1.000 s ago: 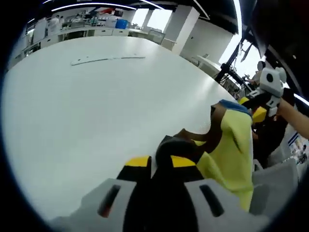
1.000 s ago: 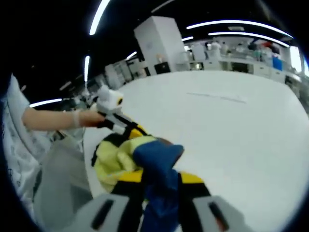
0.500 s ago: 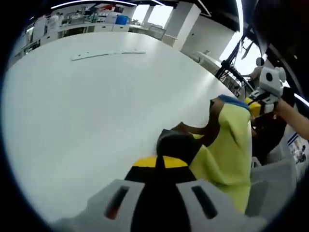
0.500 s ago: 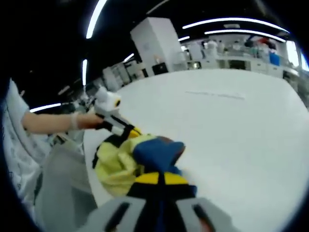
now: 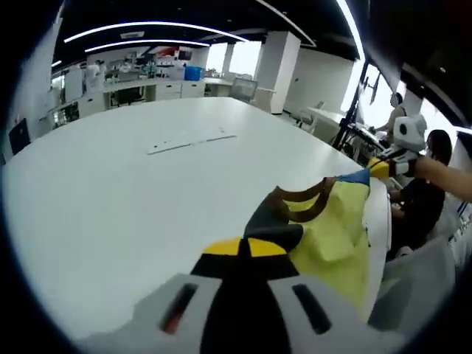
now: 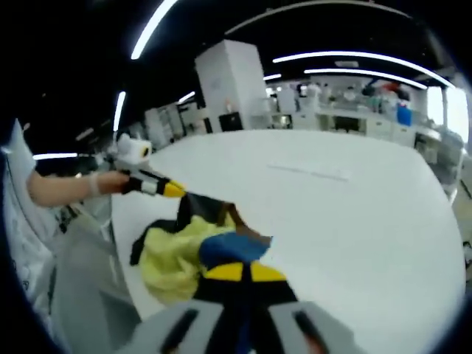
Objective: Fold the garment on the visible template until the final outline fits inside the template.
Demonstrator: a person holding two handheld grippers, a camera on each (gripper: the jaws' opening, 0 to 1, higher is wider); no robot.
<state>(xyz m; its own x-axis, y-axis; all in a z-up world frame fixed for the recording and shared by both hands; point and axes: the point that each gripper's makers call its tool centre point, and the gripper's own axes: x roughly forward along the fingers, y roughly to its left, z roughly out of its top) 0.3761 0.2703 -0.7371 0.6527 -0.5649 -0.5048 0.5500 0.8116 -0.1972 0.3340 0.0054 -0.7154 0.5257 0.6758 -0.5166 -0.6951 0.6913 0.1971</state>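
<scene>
Two hand-held tools stretch a yellow fabric garment with dark, brown and blue trim above the near edge of a round white table. Left tool is clamped on a dark corner; right tool is clamped on the blue edge. Thin pale strips lie far across the table.

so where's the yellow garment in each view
Left gripper view: the yellow garment sits right of centre, running from the shut left gripper up toward the right gripper.
Right gripper view: low and left of centre, beside the right gripper.
Shared landmark: the thin strip on the white table.
</scene>
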